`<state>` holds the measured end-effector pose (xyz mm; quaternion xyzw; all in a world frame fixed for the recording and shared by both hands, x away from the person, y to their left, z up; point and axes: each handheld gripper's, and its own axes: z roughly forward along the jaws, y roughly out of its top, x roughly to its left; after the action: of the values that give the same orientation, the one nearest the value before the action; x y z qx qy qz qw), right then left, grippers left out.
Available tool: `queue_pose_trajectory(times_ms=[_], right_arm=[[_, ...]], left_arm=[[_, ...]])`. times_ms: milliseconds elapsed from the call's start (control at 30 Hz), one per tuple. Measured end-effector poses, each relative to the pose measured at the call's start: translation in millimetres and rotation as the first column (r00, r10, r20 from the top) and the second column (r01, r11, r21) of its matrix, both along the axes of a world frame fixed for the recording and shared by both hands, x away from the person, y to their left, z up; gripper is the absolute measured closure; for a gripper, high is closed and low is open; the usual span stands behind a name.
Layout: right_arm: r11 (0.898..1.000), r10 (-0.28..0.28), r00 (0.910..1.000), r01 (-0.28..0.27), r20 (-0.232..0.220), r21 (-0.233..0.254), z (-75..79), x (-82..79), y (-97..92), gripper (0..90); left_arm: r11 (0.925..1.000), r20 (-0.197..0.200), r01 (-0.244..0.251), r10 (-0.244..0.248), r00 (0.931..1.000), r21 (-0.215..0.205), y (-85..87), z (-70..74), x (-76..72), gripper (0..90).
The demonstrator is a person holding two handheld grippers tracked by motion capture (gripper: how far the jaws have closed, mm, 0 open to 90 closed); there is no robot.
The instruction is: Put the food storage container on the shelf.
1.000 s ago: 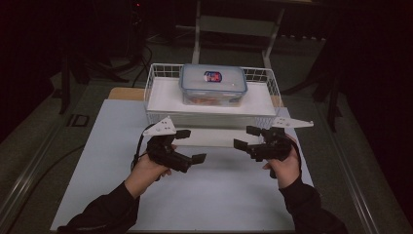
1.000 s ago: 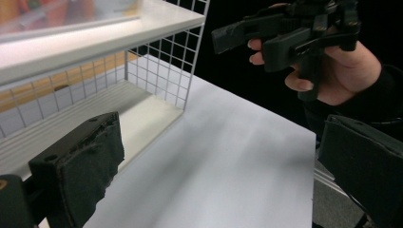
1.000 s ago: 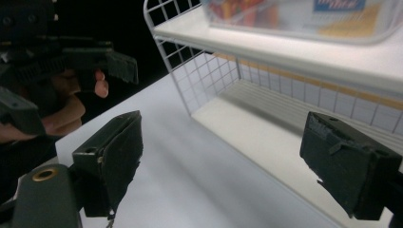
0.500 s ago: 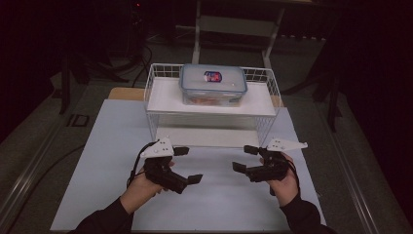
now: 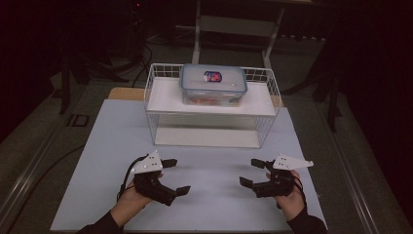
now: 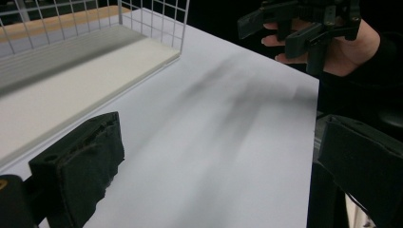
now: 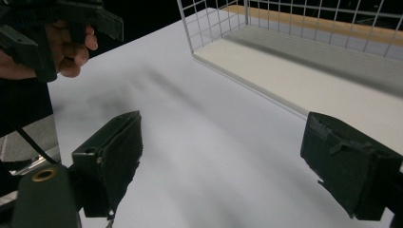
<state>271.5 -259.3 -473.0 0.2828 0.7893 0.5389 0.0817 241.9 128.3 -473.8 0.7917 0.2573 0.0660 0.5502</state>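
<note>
Both sets of jaws spread wide, pinching nothing: left gripper and right gripper low over the white table, well apart from the lidded plastic box. Box up on the top shelf of the wire rack, lid shut, something reddish inside, too blurred to name. Best reached level from both ends, squeezing evenly, clear of the rack's rim.

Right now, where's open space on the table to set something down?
The white table top is bare between the wire rack and the two tools, and between the left tool and right tool, both open. The strips left and right of the rack are free too. The rack's upper shelf is partly taken by the lidded box; its lower shelf looks bare.
</note>
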Motion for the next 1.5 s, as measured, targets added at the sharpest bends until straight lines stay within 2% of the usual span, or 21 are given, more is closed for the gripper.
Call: queue_pose_trajectory(times_ms=[167,233,367,500,533,700,767,833,1067,1333,1500], right_arm=[[0.999,0.011,0.9998,-0.011,0.019,-0.042,-9.9,-4.5,-2.9,13.3],[0.998,0.0,0.9998,0.001,0.02,-0.061,-12.9,-5.3,-4.5,13.3],[0.997,-0.009,0.9992,0.012,0.038,-0.077,-18.5,-5.0,-9.1,13.4],[0.998,-0.008,0.9986,0.012,0.051,-0.068,-19.7,-4.4,-12.3,13.5],[0.997,-0.006,0.9977,0.011,0.068,-0.072,-20.3,-4.7,-14.3,13.6],[0.995,-0.008,0.9989,0.012,0.046,-0.101,-28.0,-4.7,-15.6,13.7],[0.996,-0.012,0.9996,0.015,0.026,-0.09,-29.5,-2.9,-16.5,13.8],[0.996,-0.019,0.9995,0.021,0.026,-0.082,-29.3,-1.5,-17.7,13.9],[0.998,-0.014,0.9996,0.016,0.025,-0.062,-31.8,-1.5,-20.1,13.9],[0.998,-0.01,0.9999,0.01,0.003,-0.058,-37.9,0.6,-21.2,14.0],[0.998,-0.009,0.9999,0.009,-0.007,-0.06,-39.5,1.5,-20.5,14.0]], left_arm=[[0.9988,0.004,0.004,-0.004,1.0,0.05,2.1,-12.1,-4.0,0.9],[0.9985,0.002,0.001,-0.001,1.0,0.056,4.2,-16.8,-5.1,0.9],[0.9979,-0.005,-0.015,0.016,0.9999,0.063,11.1,-26.3,-6.5,0.9],[0.9973,-0.004,-0.024,0.025,0.9997,0.069,14.2,-29.6,-6.8,0.9],[0.996,0.01,-0.041,0.04,0.9991,0.079,19.7,-32.2,-7.3,0.9],[0.9948,0.011,-0.067,0.066,0.9977,0.077,29.4,-35.3,-7.9,0.9],[0.9946,0.002,-0.078,0.078,0.9969,0.069,32.3,-37.3,-7.4,0.9],[0.9938,0.002,-0.089,0.089,0.996,0.067,34.0,-38.7,-7.3,0.9],[0.9947,0.011,-0.093,0.093,0.9956,0.044,37.3,-38.0,-7.3,0.9],[0.9951,-0.02,-0.078,0.08,0.9966,0.061,35.9,-46.8,-4.6,0.9],[0.9951,-0.02,-0.072,0.073,0.9971,0.068,34.6,-49.1,-4.3,0.9]])
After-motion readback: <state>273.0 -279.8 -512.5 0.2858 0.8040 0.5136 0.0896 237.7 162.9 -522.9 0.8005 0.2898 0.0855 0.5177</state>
